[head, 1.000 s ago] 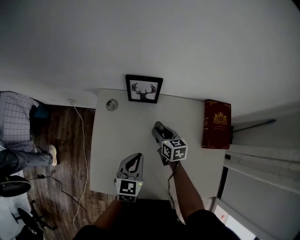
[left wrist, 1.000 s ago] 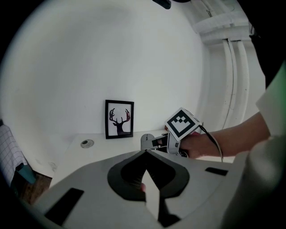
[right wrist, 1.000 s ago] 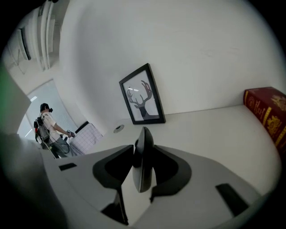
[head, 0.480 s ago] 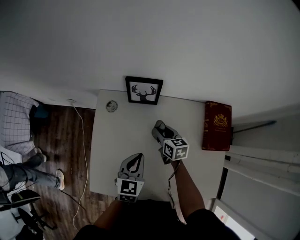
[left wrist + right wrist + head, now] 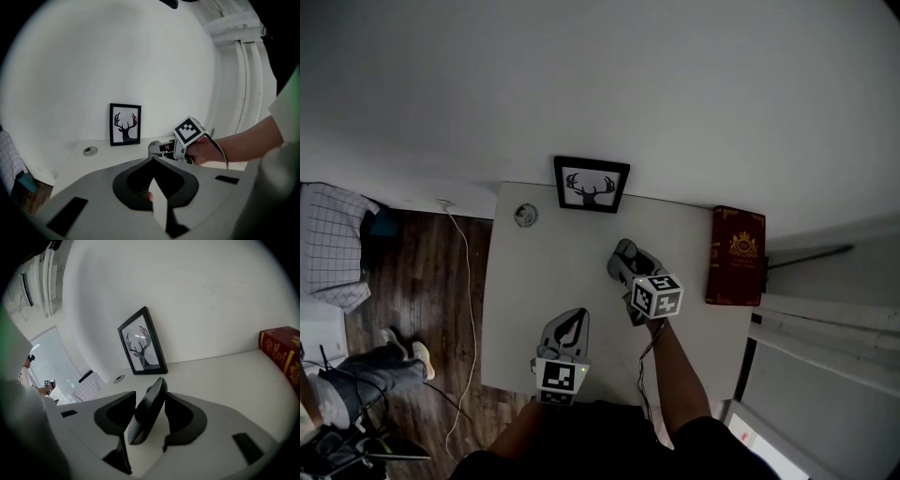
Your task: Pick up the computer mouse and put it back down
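Note:
The dark computer mouse (image 5: 147,411) stands tilted on its edge between the jaws of my right gripper (image 5: 151,395), over the white table (image 5: 534,281). Those jaws have just been opening. They stand a little apart from the mouse, which leans between them with a gap showing on the left side. In the head view the right gripper (image 5: 624,254) is at the table's middle, with the mouse (image 5: 630,266) only a dark patch there. My left gripper (image 5: 572,320) hovers near the front edge, shut with nothing in it, as the left gripper view (image 5: 152,161) shows.
A framed deer picture (image 5: 591,185) leans on the wall at the table's back. A red book (image 5: 735,256) lies along the right edge and a small round disc (image 5: 524,216) sits at the back left corner. A person's legs (image 5: 366,375) and a cable (image 5: 469,281) are on the wooden floor at left.
Both grippers have stayed almost where they were. The person on the floor at left has walked toward the bottom of the head view.

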Motion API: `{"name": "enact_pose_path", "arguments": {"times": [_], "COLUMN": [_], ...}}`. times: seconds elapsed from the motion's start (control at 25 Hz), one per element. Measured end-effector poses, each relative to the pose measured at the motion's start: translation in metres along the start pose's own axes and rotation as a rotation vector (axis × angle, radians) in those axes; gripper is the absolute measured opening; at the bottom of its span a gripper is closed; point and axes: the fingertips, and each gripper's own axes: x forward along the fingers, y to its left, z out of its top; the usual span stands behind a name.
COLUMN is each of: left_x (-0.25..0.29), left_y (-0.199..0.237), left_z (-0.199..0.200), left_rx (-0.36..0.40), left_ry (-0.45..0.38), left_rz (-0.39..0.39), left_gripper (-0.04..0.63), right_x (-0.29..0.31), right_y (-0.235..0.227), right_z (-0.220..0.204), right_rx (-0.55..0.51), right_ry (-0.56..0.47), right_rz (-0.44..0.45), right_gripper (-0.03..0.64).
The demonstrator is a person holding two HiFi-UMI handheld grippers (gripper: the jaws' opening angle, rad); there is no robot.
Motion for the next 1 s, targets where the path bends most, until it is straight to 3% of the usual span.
{"name": "enact_pose_path", "arguments": {"times": [1.0], "left_x": [0.004], "left_y": [0.008], "left_z": [-0.003], "left_rx": [-0.003], "left_ry": [0.010], "left_rz": [-0.010], "left_gripper": [0.000], "right_x": [0.002], "right_y": [-0.030], "right_z": [-0.003], "right_rx": [-0.065], "right_ry": [0.046], "right_rz": [-0.112], "right_gripper": [0.244]}}
